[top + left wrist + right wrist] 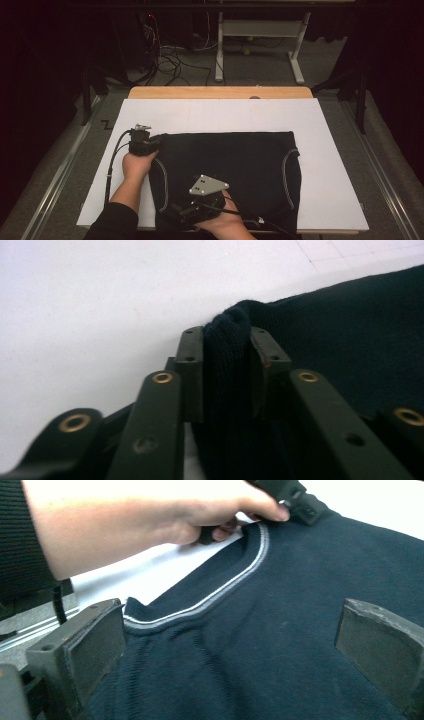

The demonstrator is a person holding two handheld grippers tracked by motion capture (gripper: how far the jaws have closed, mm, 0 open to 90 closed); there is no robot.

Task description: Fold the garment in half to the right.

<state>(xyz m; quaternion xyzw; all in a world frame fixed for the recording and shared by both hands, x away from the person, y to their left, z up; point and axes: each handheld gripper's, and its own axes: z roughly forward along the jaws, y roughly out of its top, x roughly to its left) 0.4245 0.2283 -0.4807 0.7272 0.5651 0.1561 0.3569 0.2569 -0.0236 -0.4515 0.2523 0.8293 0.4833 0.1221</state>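
A dark navy knitted garment [230, 175] lay folded flat on a white sheet [325, 150] that covered the wooden counter [220, 92], its bulk spread across the middle and near half of the sheet and reaching almost to the near edge. A pale stripe [288, 175] ran in a curve near its right side, and a matching one [161, 185] curved down its left side. In the high view the left gripper [141, 140] sat at the garment's far left corner, held by the person's left hand [136, 165], with its cable looping down toward the near edge. From the left gripper view, the jaws stood nearly closed with a bunched fold of the knit [227, 355] pinched between the two pads, the cloth rising just above their tips and the rest of the garment stretching away to the right over the white sheet. The right gripper [197, 202], topped by its grey three-cornered plate [208, 184], rested over the near middle of the garment, in the person's right hand [227, 222]. In the right gripper view its jaws stood wide apart, one pad [95, 650] at the lower left by the garment's striped edge [210, 597] and the other [380, 645] at the right over plain knit, with the cloth lying flat between them and nothing gripped. Farther off in that view the left hand [165, 515] held its gripper at the garment's corner.
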